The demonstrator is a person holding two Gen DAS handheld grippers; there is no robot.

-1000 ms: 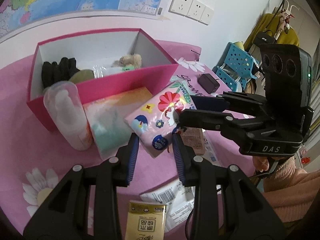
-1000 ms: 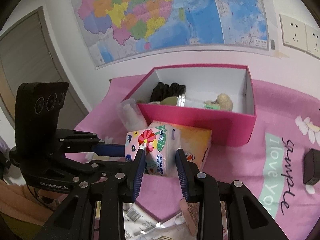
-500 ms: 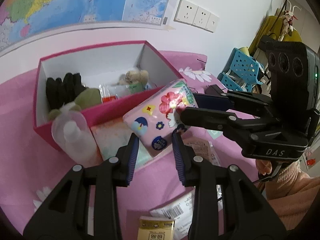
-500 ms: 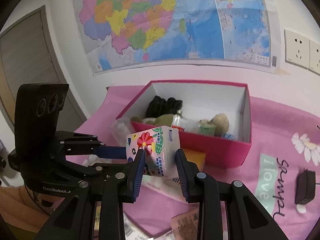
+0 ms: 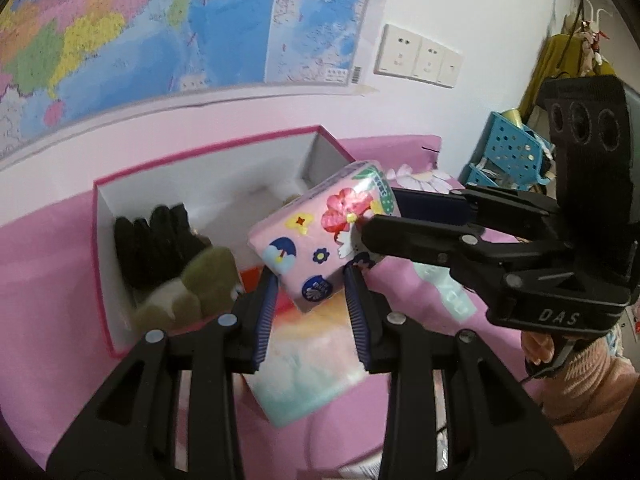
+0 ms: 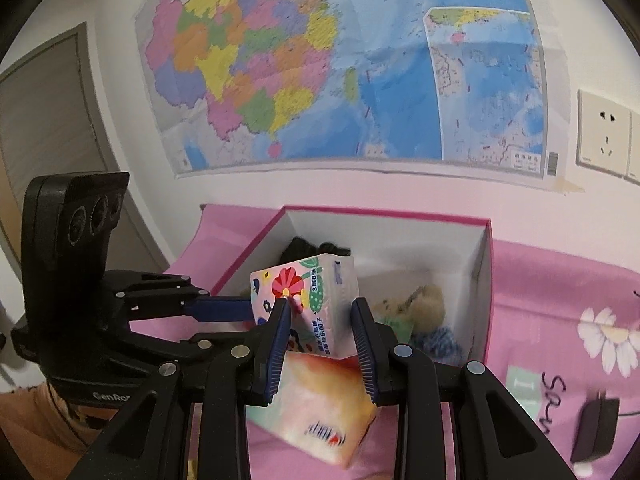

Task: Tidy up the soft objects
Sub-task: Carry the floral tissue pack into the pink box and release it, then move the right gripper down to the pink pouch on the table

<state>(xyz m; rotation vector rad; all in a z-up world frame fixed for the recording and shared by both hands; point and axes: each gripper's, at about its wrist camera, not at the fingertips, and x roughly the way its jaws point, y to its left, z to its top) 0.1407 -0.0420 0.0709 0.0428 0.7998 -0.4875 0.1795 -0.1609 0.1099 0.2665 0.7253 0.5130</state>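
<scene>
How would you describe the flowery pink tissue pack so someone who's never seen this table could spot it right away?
Find the open pink cardboard box below the wall map. At its front edge, raised off the pink tablecloth, both grippers pinch a soft pink plastic tissue pack. Its red flower and blue umbrella prints distinguish it from the pastel orange-and-teal pack below.

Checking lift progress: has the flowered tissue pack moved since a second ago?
Yes. The tissue pack has risen off the pink cloth and now hangs over the pink box's front wall, toward its inside.
</scene>
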